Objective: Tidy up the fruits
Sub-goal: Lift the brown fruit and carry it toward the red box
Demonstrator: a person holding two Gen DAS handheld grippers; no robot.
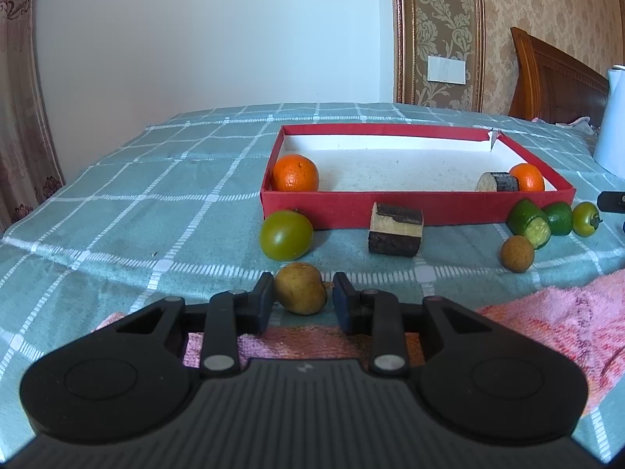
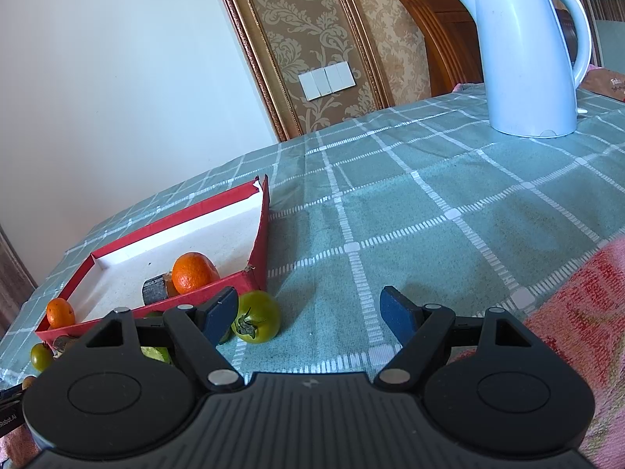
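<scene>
A red box (image 1: 343, 211) with a white floor holds two oranges (image 1: 295, 172) (image 1: 528, 177) and a dark wood round (image 1: 498, 183). My left gripper (image 1: 301, 293) is open around a yellow-brown fruit (image 1: 300, 288) on the cloth, pads close to its sides. A green tomato (image 1: 286, 234), a wood block (image 1: 395, 229), a small brown fruit (image 1: 516, 253) and green fruits (image 1: 554, 217) lie in front of the box. My right gripper (image 2: 310, 318) is open and empty, its left finger beside a green tomato (image 2: 258, 316) by the box corner (image 2: 256, 273).
A white kettle (image 2: 527, 51) stands at the far right of the green checked cloth (image 2: 410, 211). A pink towel (image 1: 547, 320) lies at the near edge. A wooden headboard and wall stand behind the table.
</scene>
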